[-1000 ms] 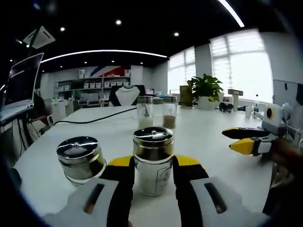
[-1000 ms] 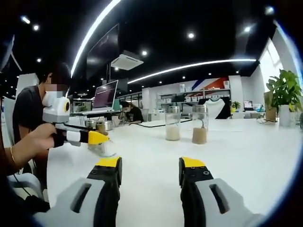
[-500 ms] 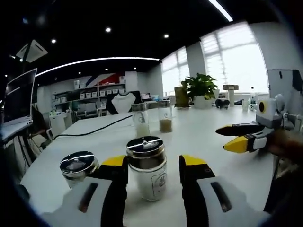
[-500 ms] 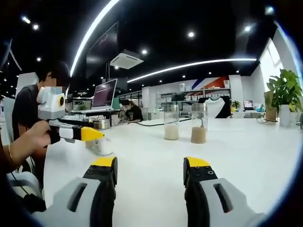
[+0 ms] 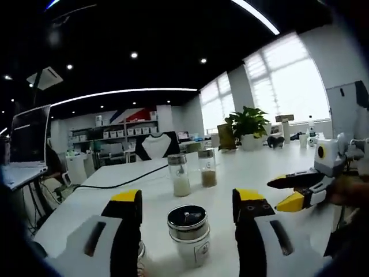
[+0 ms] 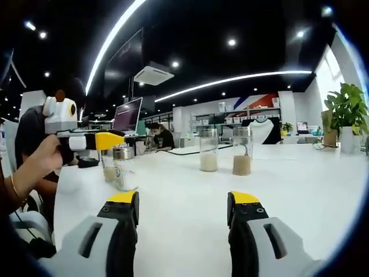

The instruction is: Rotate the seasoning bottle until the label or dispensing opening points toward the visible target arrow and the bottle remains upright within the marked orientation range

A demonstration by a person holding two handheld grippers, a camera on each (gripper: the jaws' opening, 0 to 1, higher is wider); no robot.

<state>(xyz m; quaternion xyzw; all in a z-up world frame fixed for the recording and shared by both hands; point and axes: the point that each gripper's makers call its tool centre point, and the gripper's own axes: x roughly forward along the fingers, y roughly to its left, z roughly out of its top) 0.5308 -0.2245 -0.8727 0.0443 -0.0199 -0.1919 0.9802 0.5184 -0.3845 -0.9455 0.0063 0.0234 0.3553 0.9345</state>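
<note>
Left gripper view shows you the seasoning bottle point(image 5: 189, 232), glass with a shiny metal cap, upright on the white table point(image 5: 230, 173) below your left gripper point(image 5: 188, 205), its jaws wide; a second ago they flanked it. Your right gripper point(image 6: 181, 206) waits wide, holding nothing.

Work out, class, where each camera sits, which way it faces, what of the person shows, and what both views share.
Left gripper view: rides the left gripper, raised, open, looking down the table over the near bottle; the right gripper shows at right.
Right gripper view: rides the open right gripper, low over the table; the left gripper and a hand show at left.
Shared: the near bottle, two far jars, the plant.
</note>
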